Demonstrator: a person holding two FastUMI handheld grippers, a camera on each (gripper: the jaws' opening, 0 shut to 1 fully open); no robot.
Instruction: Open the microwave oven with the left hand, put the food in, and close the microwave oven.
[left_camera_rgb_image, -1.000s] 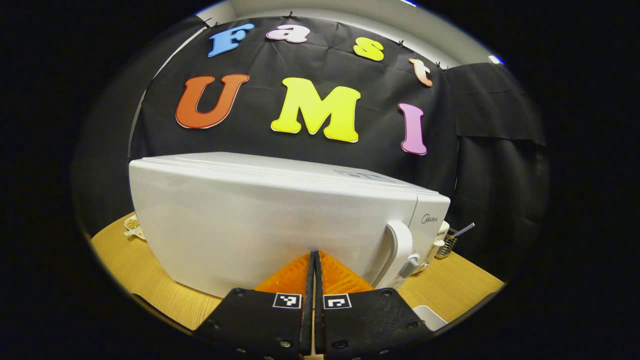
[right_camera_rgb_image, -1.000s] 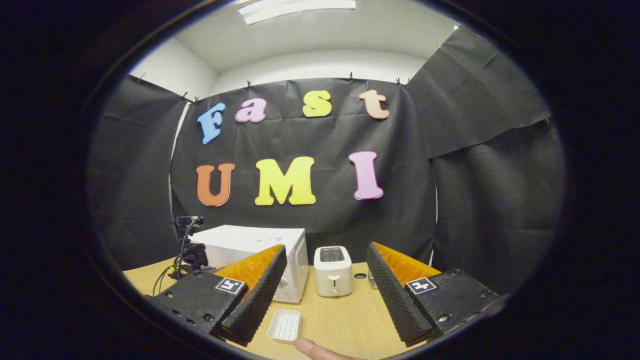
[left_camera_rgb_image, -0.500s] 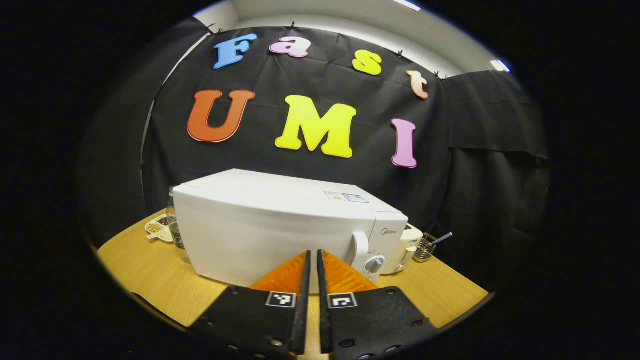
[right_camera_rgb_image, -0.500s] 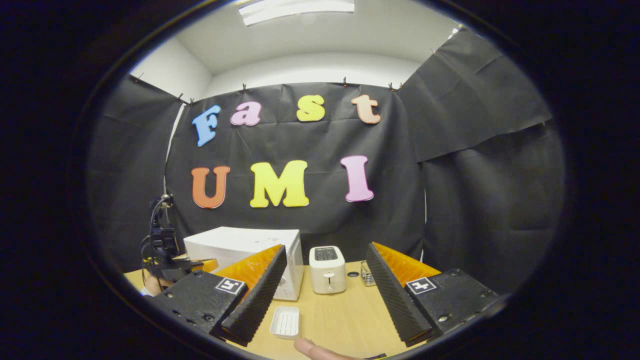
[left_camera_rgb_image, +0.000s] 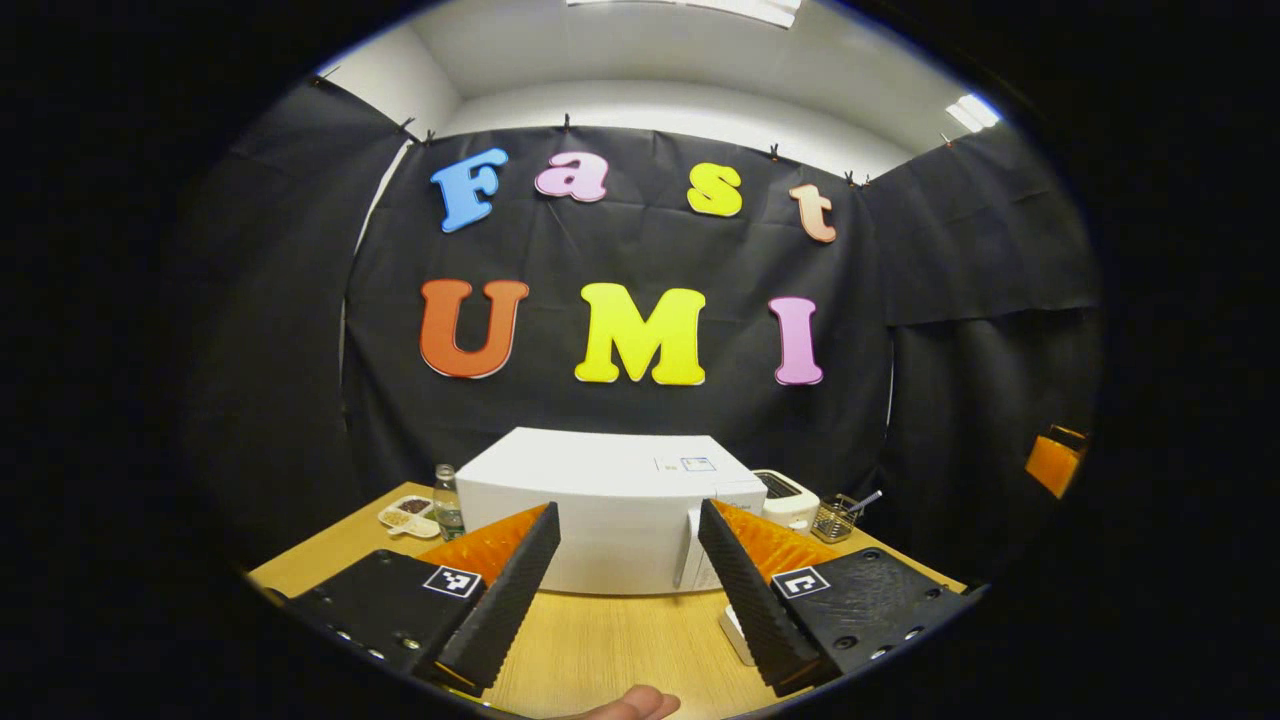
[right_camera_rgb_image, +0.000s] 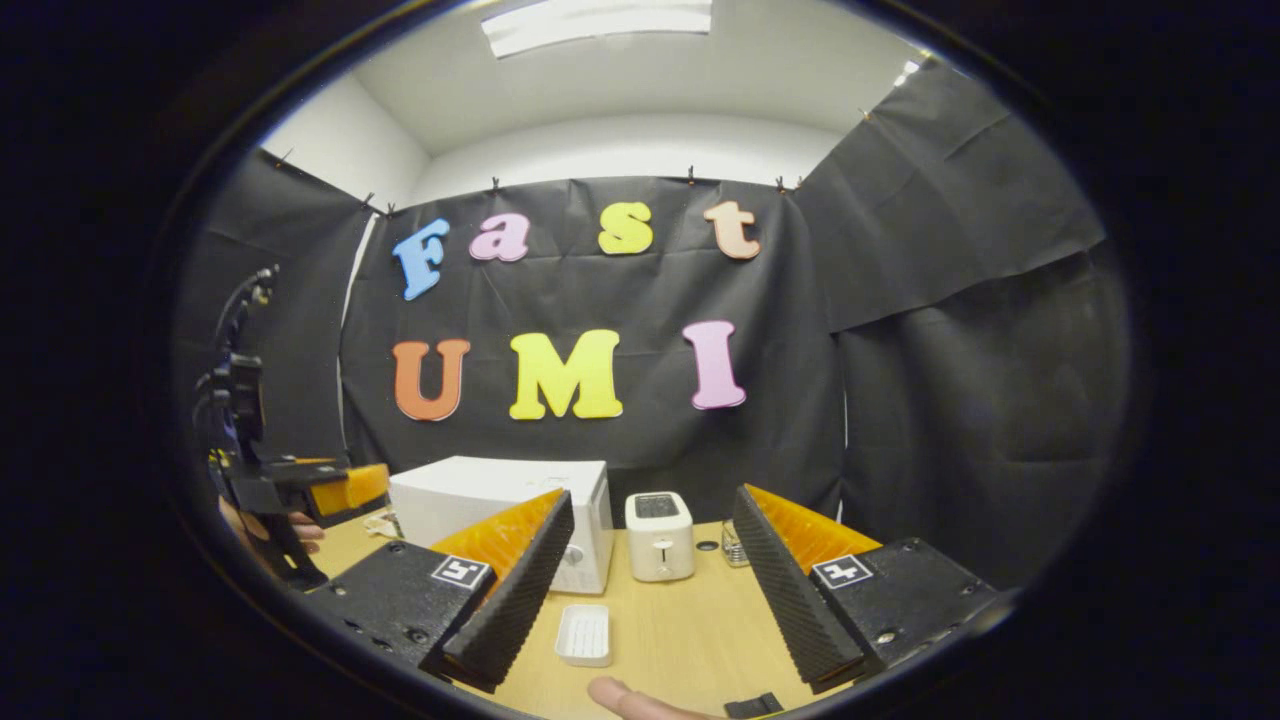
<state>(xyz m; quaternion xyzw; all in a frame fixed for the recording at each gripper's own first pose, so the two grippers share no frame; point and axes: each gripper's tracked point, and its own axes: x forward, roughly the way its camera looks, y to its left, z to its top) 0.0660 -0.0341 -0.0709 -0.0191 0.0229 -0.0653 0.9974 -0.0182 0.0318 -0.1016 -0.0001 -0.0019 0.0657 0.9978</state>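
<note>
Plainly, the left gripper (left_camera_rgb_image: 625, 575) hangs with its jaws spread wide and nothing between them, above the wooden surface (left_camera_rgb_image: 600, 640). Beyond them stands the white microwave oven (left_camera_rgb_image: 600, 510), its door shut, well apart from the fingertips. A fingertip of the person (left_camera_rgb_image: 630, 705) shows at the bottom edge. The right gripper (right_camera_rgb_image: 650, 585) has its jaws spread too and holds nothing. Below and between them lies a small white ribbed tray (right_camera_rgb_image: 583, 634) flat on the surface; whether it carries food cannot be told. Farther back a white toaster (right_camera_rgb_image: 659, 535) stands just beside the microwave's right side. At the far left of the right gripper view, the left gripper is held in a hand (right_camera_rgb_image: 265, 525).
</note>
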